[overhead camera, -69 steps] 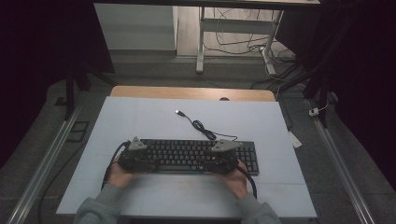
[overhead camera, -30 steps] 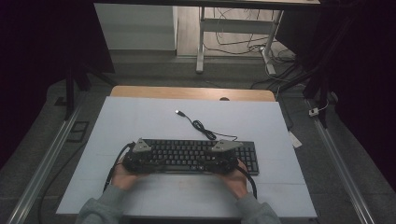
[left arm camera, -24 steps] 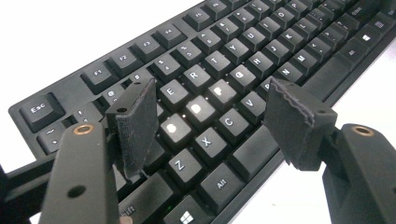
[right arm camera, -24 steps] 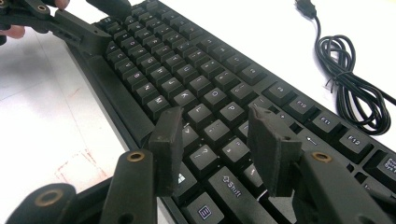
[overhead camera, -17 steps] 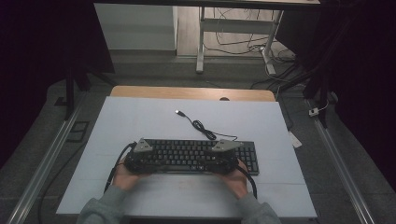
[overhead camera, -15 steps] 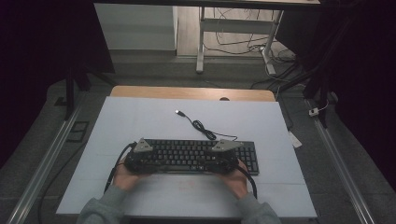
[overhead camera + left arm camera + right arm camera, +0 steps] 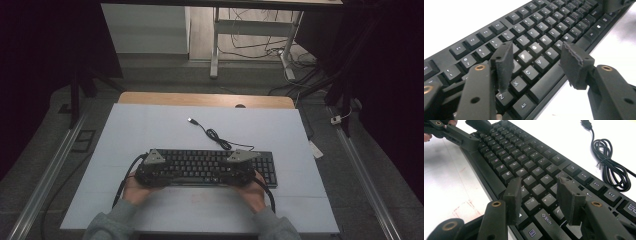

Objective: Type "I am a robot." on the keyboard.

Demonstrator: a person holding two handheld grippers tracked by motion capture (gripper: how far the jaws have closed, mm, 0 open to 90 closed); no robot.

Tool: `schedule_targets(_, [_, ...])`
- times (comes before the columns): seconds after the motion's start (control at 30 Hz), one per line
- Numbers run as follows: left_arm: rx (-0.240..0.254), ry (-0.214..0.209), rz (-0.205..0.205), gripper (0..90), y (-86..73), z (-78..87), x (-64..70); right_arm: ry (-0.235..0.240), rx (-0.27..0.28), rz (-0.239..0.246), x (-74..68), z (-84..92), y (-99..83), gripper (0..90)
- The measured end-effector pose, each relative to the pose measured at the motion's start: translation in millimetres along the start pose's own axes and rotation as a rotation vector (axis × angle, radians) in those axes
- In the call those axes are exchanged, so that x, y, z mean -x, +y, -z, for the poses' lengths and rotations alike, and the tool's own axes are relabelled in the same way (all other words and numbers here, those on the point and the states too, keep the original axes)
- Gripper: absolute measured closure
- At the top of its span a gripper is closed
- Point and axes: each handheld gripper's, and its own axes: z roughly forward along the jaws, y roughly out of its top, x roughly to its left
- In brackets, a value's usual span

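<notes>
A black keyboard [image 7: 210, 167] lies across the near middle of the white table [image 7: 150, 130]. My left gripper [image 7: 167, 174] hovers over its left half and points along the key rows. Its jaws stand apart above the lower letter keys [image 7: 537, 63] and have just been closing, with only keys beneath them and nothing pinched. My right gripper [image 7: 229, 175] is over the right half. It is open above the keys near Shift [image 7: 539, 200]. Each gripper faces the other: the right gripper [image 7: 614, 5] appears in the left gripper view, the left gripper [image 7: 461, 132] in the right gripper view.
The keyboard's black cable [image 7: 216, 136] lies coiled behind it, and its USB plug [image 7: 191, 120] rests loose on the table. A wooden strip [image 7: 200, 99] runs along the far edge. Metal rails [image 7: 50, 170] flank both sides.
</notes>
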Motion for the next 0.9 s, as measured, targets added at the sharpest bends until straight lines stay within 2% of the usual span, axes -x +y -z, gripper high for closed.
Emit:
schedule_targets(0.3, [-0.021, -0.024, -0.041, 58.1, 1.2, -3.7, 8.2, 0.0, -0.001, 0.001, 0.1, -0.3, -0.1, 55.3])
schedule_targets(0.8, [-0.055, -0.055, -0.092, 88.2, 1.8, -9.6, 17.2, 0.002, -0.002, 0.001, 0.2, -0.8, -0.5, 55.2])
schedule_targets(0.9, [-0.069, -0.059, -0.107, 88.7, 1.6, -12.0, 19.4, 0.002, -0.002, 0.001, 0.2, -0.9, -0.5, 55.2])
